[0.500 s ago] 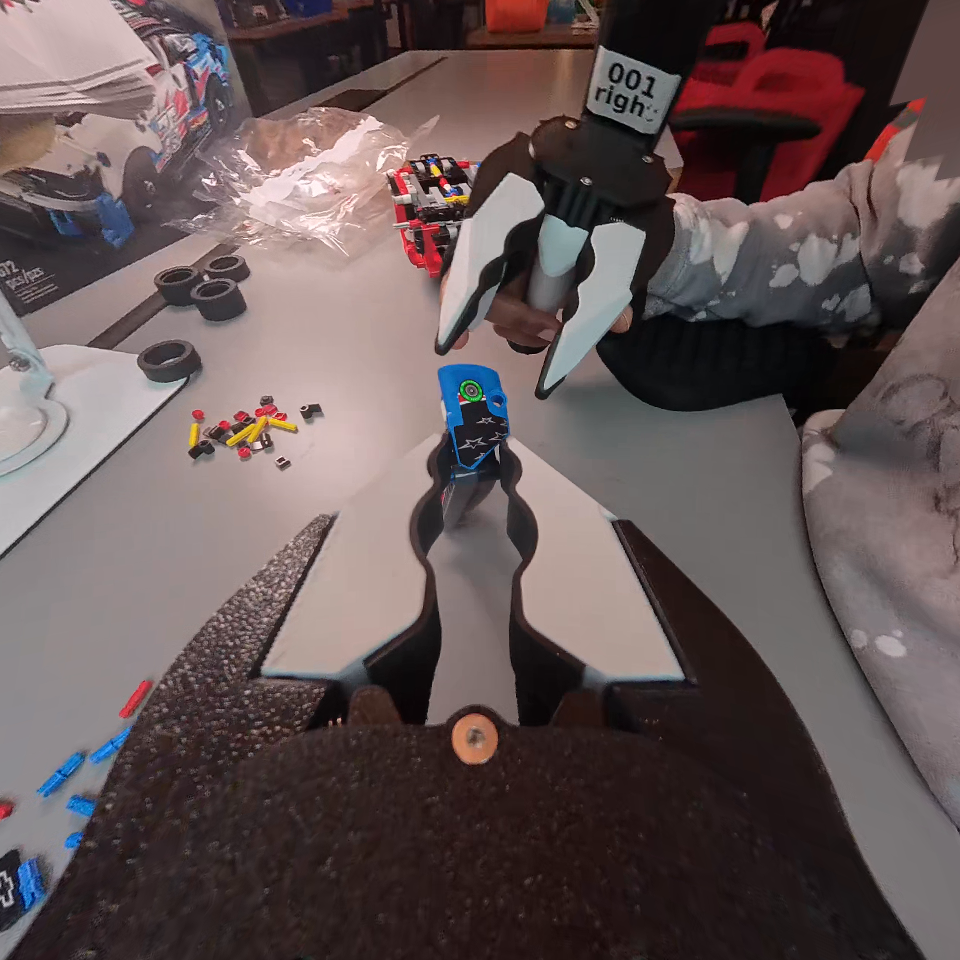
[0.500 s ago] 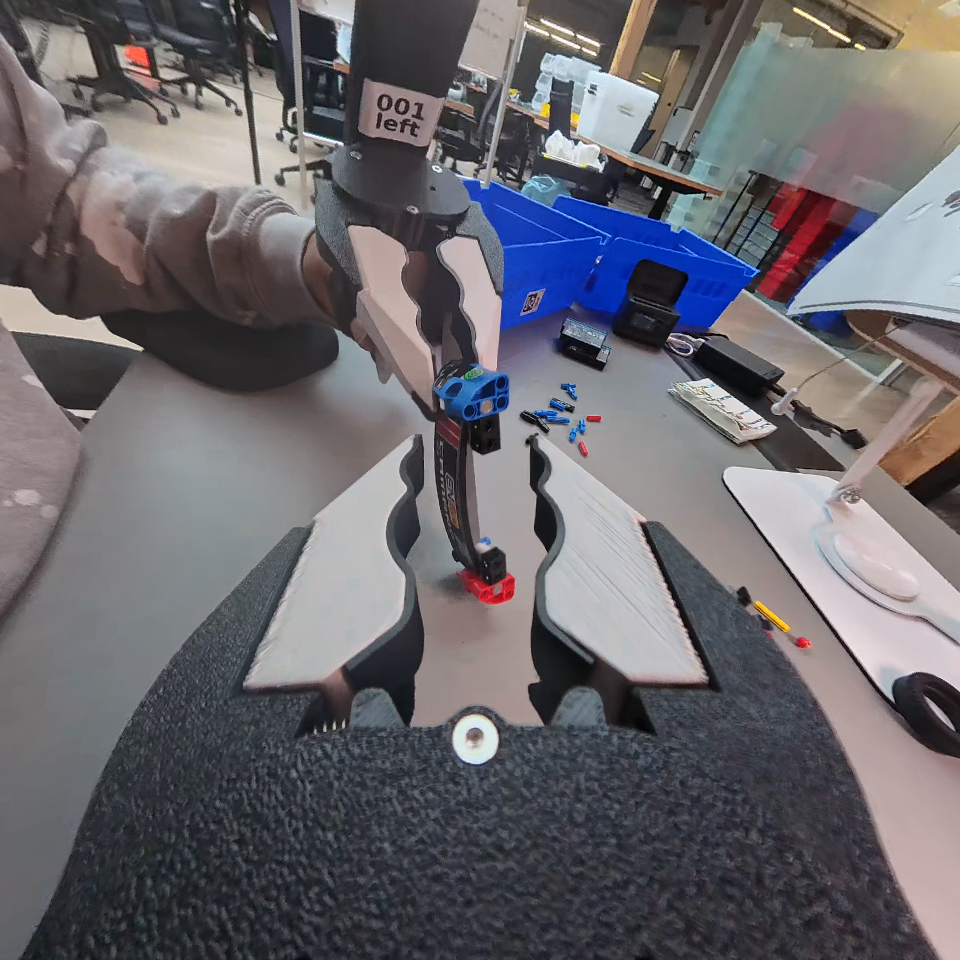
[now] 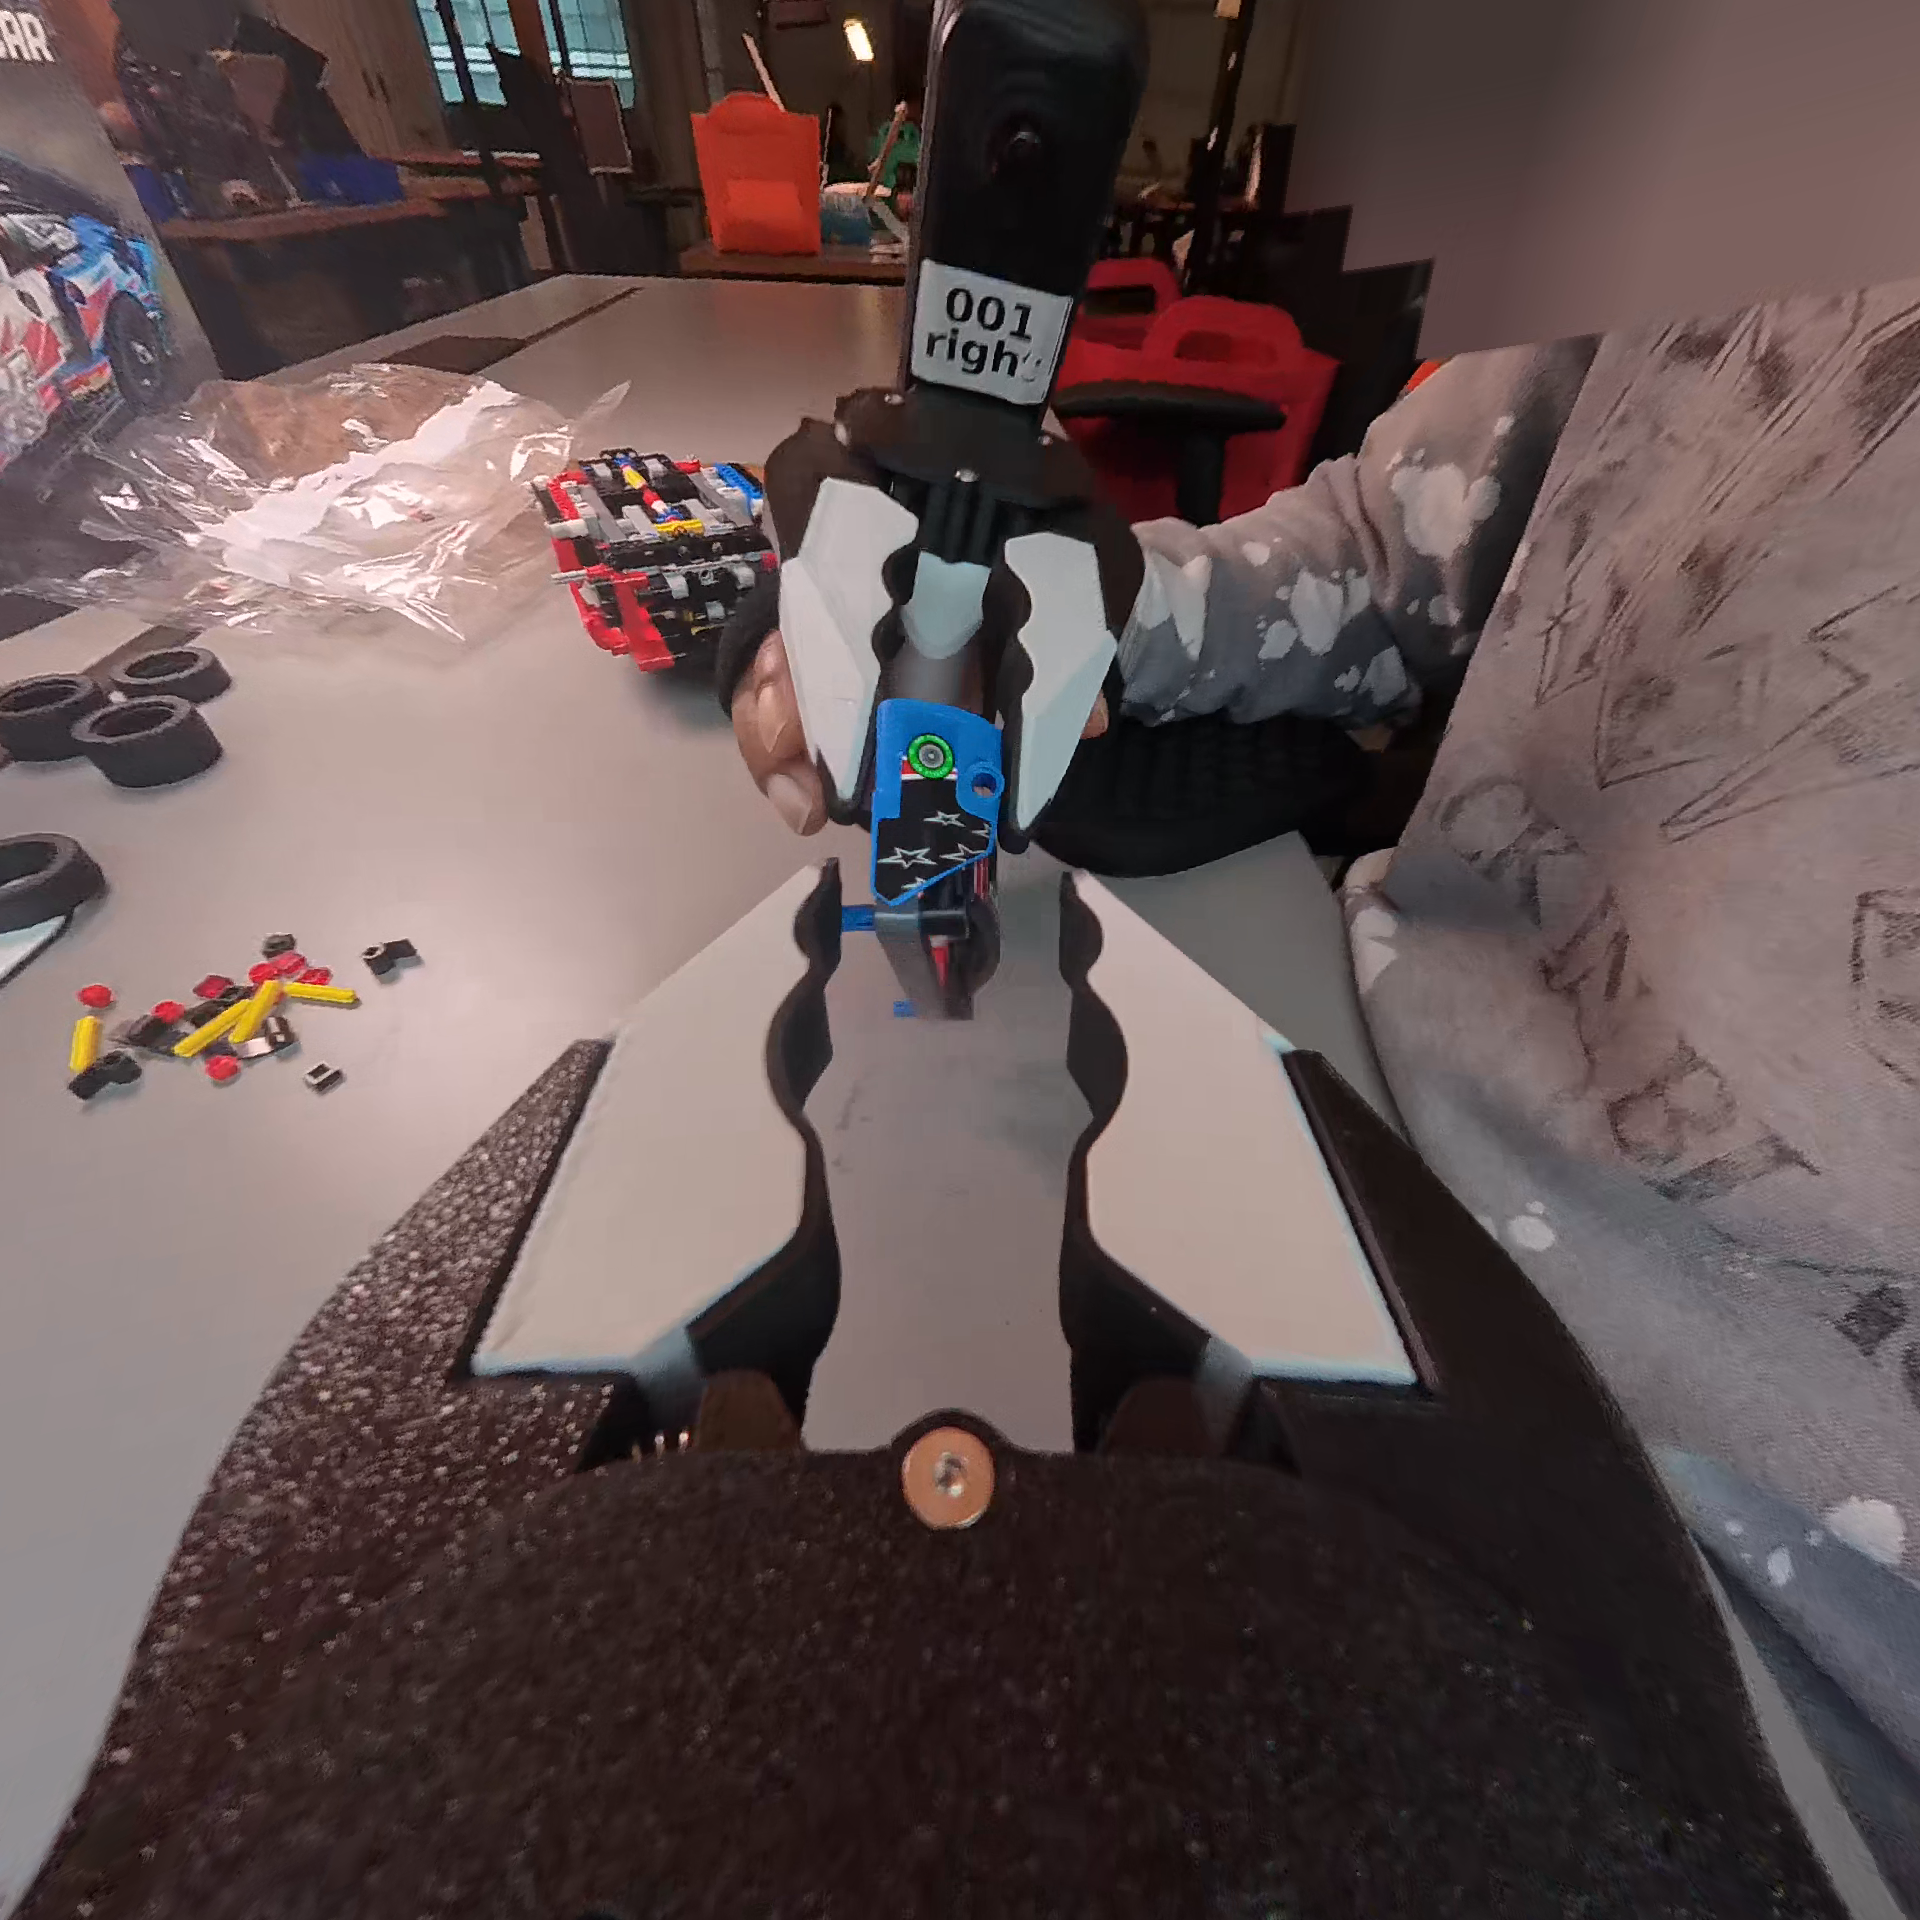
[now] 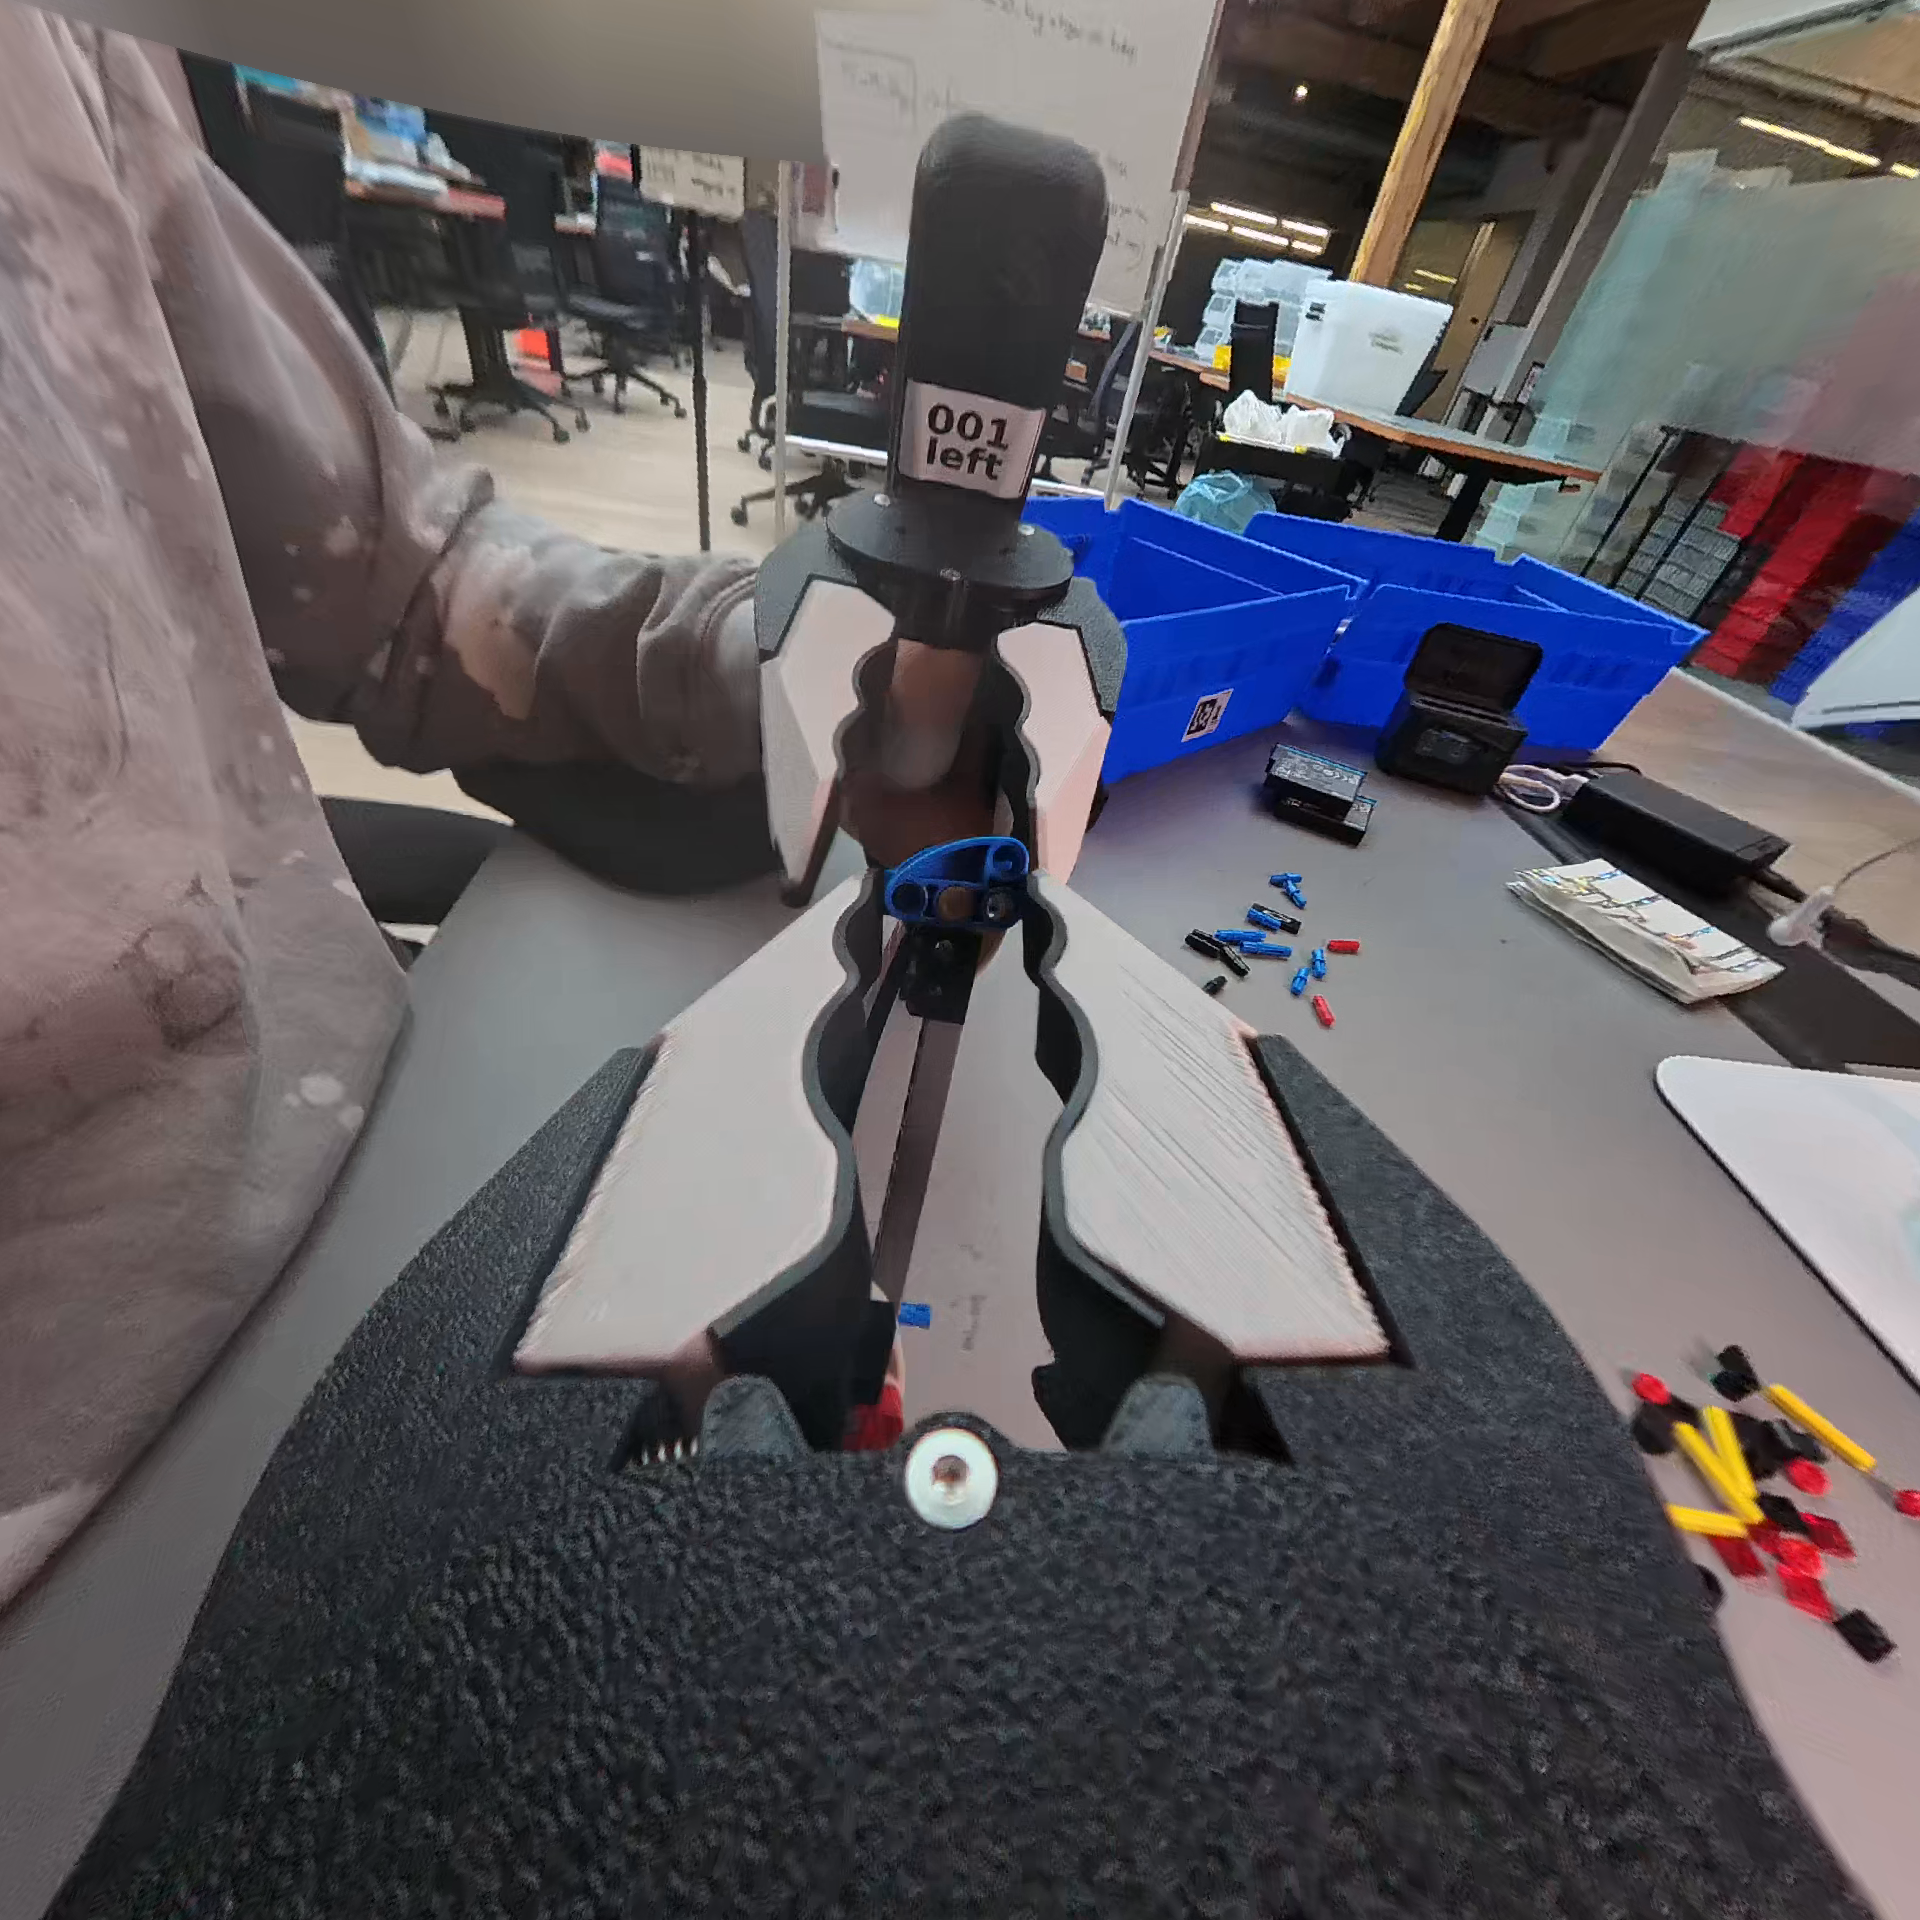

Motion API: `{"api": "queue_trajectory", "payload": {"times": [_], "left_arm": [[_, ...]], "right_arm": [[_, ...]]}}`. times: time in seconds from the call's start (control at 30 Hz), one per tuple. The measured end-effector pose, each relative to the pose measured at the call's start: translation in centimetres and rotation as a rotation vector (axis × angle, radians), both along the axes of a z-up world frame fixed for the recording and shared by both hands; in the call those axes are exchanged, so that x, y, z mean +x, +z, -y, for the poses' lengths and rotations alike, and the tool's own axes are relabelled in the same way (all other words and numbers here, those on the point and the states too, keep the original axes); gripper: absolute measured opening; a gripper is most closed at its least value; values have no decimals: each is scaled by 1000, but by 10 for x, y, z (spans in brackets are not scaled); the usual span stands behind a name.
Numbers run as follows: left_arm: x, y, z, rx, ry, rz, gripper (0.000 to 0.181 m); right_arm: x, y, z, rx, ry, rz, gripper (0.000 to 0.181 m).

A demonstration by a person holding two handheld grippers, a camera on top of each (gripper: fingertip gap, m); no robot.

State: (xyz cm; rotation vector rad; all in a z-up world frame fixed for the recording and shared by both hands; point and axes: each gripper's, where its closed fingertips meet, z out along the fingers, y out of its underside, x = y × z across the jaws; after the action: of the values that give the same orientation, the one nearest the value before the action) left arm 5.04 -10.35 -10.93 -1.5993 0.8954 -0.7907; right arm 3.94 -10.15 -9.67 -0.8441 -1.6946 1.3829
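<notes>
A slim toy-brick panel piece (image 3: pixel 935 831), blue at its top with a starred black sticker and a dark curved body, is being held upright between the two grippers over the grey tabletop (image 3: pixel 468 831). In the right wrist view its blue top (image 4: pixel 956 891) is being pinched at the tips of the right gripper (image 4: pixel 951 899), whose pale fingers (image 4: pixel 1174 1164) are being kept only narrowly apart. The left gripper (image 3: pixel 940 894) is being held with its jaws well open, its fingers (image 3: pixel 686 1164) standing to either side of the piece without touching it. Scattered yellow, red and black small brick parts (image 3: pixel 208 1013) are lying to the left, with loose black rubber tyres (image 3: pixel 114 717) beyond them. A part-built red and black brick chassis (image 3: pixel 665 556) is sitting beside a crumpled clear plastic bag (image 3: pixel 322 499). Blue plastic bins (image 4: pixel 1351 634) are standing farther back.
</notes>
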Motion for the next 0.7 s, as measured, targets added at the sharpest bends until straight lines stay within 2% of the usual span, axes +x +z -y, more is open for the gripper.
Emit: {"api": "queue_trajectory", "payload": {"times": [0.1,0.17,0.23,0.3,0.47,0.57,0.7], "left_arm": [[3,3,-2,-53,-13,82,52],[5,9,-7,-79,-1,160,48],[2,15,-12,-134,5,252,54],[-1,20,-15,-183,0,335,56],[13,20,-10,-234,-49,371,53],[15,17,-16,-285,-36,416,37],[10,23,-12,-334,-86,501,28]], "right_arm": [[-6,8,-2,-172,-6,-7,26],[-7,18,0,-316,22,-21,27],[-6,34,-2,-499,71,-50,26],[-9,38,-8,-585,75,-41,26],[-14,32,-9,-533,27,-54,26],[-18,30,-3,-418,-13,-67,26],[-19,31,0,-341,-46,-87,27]]}}
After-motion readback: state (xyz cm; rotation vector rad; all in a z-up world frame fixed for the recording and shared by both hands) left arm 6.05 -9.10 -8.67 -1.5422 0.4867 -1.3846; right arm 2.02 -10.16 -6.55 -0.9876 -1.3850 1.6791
